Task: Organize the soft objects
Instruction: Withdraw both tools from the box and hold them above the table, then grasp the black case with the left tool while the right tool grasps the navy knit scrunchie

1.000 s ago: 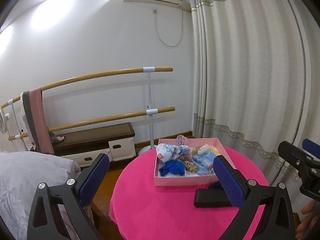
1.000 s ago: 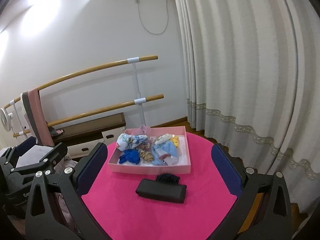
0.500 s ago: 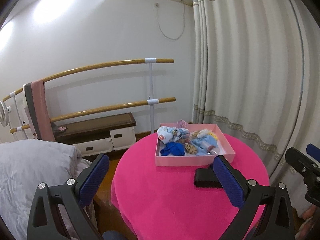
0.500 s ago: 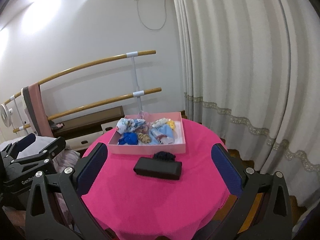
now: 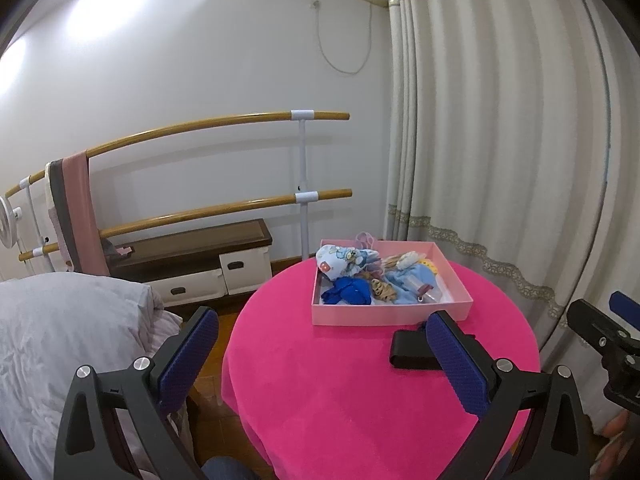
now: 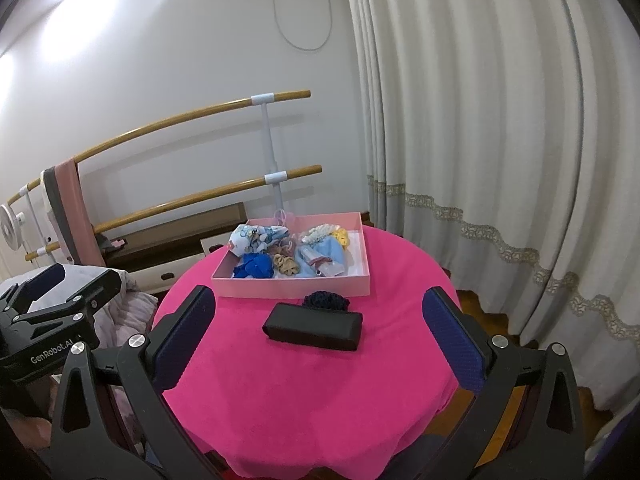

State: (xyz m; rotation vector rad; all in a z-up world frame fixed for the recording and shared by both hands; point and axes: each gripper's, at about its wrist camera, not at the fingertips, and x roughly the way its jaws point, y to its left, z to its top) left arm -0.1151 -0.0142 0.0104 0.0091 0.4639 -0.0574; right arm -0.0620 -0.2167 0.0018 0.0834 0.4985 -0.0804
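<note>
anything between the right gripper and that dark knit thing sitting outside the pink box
Yes. The black case lies across the pink tablecloth directly in front of the dark knit item, between it and the open right gripper. The pink box sits just behind the knit item.

- One bench (image 6: 320, 392), round, under a bright pink cloth.
- One pink box (image 6: 288, 282) at its far side.
- In the box I count one patterned white-and-blue cloth (image 6: 256, 238), one dark blue piece (image 6: 256, 265), one tan scrunchie (image 6: 285, 264), one light blue piece (image 6: 324, 256), one yellow piece (image 6: 341, 236) and one whitish frilly piece (image 6: 318, 233); a few smaller bits are too tangled to count.
- One black case (image 6: 314, 326) near the box.
- One dark navy scrunchie (image 6: 326, 302) between case and box.
- Two blue-padded fingers (image 5: 190, 356) on my left tool, two fingers (image 6: 450, 338) on my right.
</note>
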